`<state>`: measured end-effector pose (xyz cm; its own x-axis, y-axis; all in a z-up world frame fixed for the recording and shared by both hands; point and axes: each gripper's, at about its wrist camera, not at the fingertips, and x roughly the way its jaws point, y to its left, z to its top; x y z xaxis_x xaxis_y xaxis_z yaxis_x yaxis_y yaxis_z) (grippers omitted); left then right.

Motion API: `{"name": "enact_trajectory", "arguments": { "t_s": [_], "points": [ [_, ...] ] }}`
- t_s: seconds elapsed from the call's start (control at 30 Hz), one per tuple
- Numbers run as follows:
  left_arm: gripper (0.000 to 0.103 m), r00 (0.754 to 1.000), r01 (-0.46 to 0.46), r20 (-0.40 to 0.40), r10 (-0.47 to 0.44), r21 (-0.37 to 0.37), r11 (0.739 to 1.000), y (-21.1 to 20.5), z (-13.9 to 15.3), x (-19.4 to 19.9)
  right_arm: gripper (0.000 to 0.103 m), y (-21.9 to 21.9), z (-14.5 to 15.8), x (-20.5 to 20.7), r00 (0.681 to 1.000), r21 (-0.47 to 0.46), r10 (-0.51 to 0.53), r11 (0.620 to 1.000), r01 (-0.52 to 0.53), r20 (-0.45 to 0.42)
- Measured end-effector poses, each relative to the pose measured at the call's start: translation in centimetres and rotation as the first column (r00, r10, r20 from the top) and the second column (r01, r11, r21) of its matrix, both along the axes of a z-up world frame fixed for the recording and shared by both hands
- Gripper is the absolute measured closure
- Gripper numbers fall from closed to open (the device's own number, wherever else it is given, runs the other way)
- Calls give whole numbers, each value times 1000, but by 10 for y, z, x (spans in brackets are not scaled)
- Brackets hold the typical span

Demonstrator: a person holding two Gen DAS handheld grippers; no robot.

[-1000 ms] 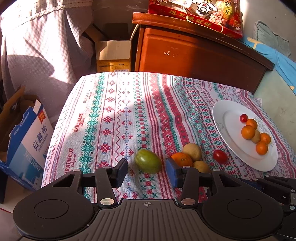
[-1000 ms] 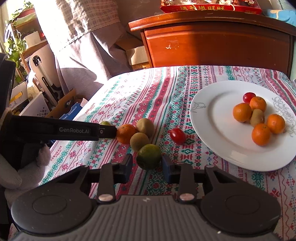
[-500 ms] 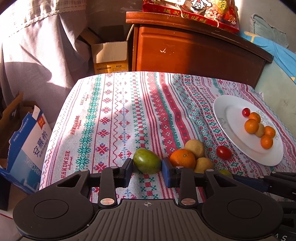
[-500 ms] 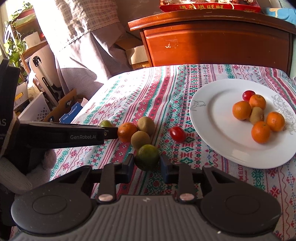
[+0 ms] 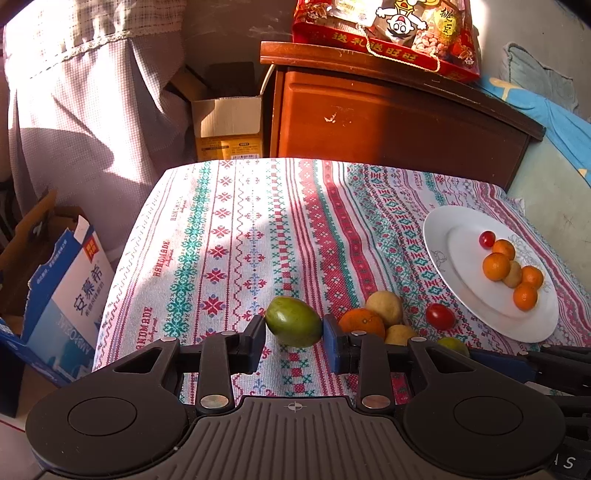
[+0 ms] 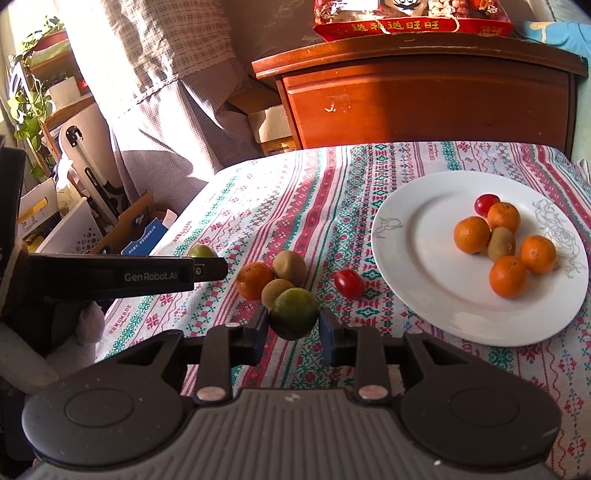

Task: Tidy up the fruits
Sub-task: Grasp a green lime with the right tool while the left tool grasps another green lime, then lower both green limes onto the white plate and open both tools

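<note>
- Sunlight falls across the worktop [image 5: 236,236], which is covered with a cross-stitch patterned cloth in red, teal and white; behind it stands a reddish wooden cabinet [image 5: 388,122] with a red gift box [image 5: 384,33] on top.
- My left fingers [image 5: 294,334] close on a smooth oval green fruit [image 5: 293,321]. Its long axis runs across the gap, pad to pad, and both pads touch its ends.
- My right fingers [image 6: 293,326] clamp a round green citrus with a yellowish blush [image 6: 293,313], held at its widest part.
- Whether either fruit has cleared the cloth I cannot tell.
- The white china plate with a line drawing [image 6: 417,236] lies ahead and to the right, nearer my right hand; I judge that citrus goes there first.
- On the plate sit four small oranges, a brown kiwi and a cherry tomato, clustered toward its far side, so the near side is free.
- Loose on the cloth: a small orange [image 6: 255,280], two fuzzy brown kiwis [image 6: 290,266] and a red cherry tomato [image 6: 348,283].
</note>
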<state>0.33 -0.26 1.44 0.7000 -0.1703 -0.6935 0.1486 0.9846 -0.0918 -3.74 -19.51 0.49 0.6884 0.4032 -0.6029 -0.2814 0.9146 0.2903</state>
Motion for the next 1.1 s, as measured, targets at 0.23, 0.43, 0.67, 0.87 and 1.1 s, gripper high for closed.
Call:
{"name": "enact_trajectory", "arguments": {
  "t_s": [0.23,0.43,0.67,0.87,1.1],
  "points": [
    [73,999,18,43,-16,-31,999,-10,20,-4,73,-19,20,3,997,26,-57,998,56,49],
    [73,995,58,80,-54,-51,997,-28,39,-2,73,-42,43,10,988,31,-111,994,108,106],
    [73,989,126,91,-120,-60,990,-57,55,8,73,-73,55,26,978,37,-172,985,168,120],
    [72,978,196,84,-192,-52,979,-85,57,24,73,-89,47,48,976,38,-191,981,188,100],
    [72,967,254,23,-253,-52,966,-111,36,37,73,-108,29,69,972,68,-232,971,229,35]
  ]
}}
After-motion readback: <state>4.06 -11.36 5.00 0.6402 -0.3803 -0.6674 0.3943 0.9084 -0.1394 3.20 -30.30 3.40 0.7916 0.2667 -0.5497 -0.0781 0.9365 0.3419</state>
